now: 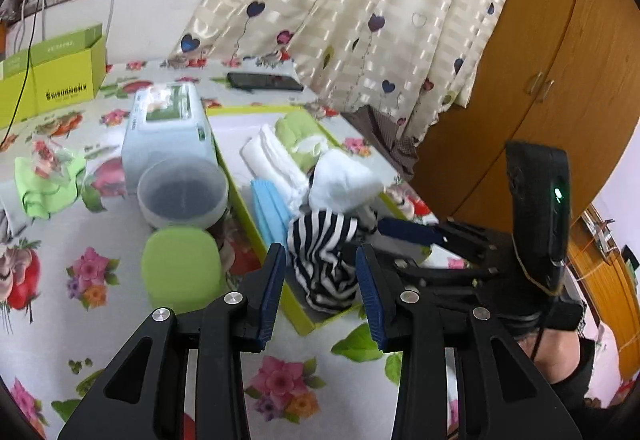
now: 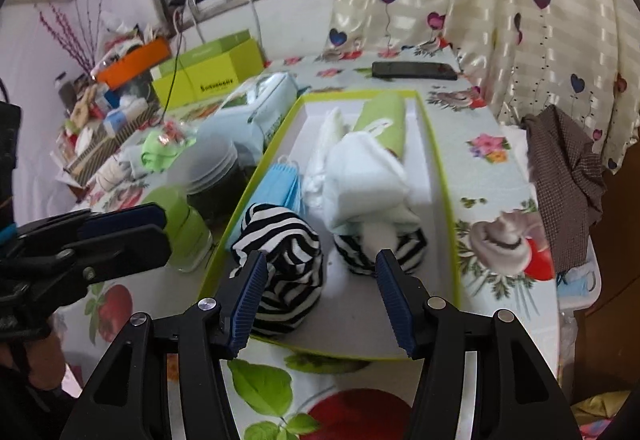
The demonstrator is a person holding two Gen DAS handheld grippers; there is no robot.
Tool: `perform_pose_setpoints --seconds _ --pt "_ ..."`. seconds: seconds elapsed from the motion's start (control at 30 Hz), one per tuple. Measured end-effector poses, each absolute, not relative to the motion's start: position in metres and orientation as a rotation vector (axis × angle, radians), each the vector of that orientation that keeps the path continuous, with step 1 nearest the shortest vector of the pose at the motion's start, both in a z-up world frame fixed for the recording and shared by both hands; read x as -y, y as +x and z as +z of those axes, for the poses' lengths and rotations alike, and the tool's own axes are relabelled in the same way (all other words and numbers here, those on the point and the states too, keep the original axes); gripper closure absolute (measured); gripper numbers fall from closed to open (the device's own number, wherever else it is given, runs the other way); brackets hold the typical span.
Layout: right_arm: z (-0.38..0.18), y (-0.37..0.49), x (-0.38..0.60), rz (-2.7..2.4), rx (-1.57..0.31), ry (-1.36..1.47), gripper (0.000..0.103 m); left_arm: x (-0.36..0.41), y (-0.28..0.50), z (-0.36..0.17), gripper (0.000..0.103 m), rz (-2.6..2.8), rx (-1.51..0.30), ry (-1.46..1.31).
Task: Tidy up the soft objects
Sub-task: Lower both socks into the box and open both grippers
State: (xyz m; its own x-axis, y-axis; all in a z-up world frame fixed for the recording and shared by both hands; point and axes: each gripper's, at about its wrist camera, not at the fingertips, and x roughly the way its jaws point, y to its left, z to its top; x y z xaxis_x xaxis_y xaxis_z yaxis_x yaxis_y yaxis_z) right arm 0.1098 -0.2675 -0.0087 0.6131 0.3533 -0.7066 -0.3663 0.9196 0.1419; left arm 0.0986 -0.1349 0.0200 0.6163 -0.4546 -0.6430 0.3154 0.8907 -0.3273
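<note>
Right wrist view shows us both grippers, right (image 2: 320, 292) and left (image 2: 120, 228), with fingers released above the black-and-white striped rolled cloth (image 2: 280, 264) inside the lime-rimmed shallow cardboard tray (image 2: 440, 175).

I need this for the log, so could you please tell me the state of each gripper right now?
Left gripper: open, holding nothing.
Right gripper: open, holding nothing.
</note>
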Motion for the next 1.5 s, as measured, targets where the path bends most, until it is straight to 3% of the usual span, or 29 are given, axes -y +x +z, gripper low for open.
perform_pose_setpoints --seconds 0.17,0.37,0.83,1.0,1.13,1.5 --pt "-0.013 0.12 0.272 0.37 -0.817 -0.026 0.06 0.141 0.098 0.008 0.065 -0.498 -0.822 -0.181" --pt "-0.018 0.129 0.272 0.37 -0.834 -0.05 0.068 0.151 0.105 -0.003 0.065 -0.554 -0.848 -0.185" --pt "-0.018 0.178 0.261 0.397 -0.865 -0.098 0.068 0.157 0.113 -0.012 0.065 -0.565 -0.888 -0.136" --pt "-0.012 0.183 0.263 0.4 -0.853 -0.091 0.067 0.153 0.117 -0.012 0.065 -0.548 -0.895 -0.147" --pt "0.001 0.166 0.273 0.379 -0.817 -0.069 0.054 0.149 0.115 -0.009 0.065 -0.535 -0.888 -0.15" --pt "0.038 0.106 0.277 0.317 -0.713 -0.035 0.046 0.13 0.091 0.024 0.065 -0.493 -0.787 -0.166"
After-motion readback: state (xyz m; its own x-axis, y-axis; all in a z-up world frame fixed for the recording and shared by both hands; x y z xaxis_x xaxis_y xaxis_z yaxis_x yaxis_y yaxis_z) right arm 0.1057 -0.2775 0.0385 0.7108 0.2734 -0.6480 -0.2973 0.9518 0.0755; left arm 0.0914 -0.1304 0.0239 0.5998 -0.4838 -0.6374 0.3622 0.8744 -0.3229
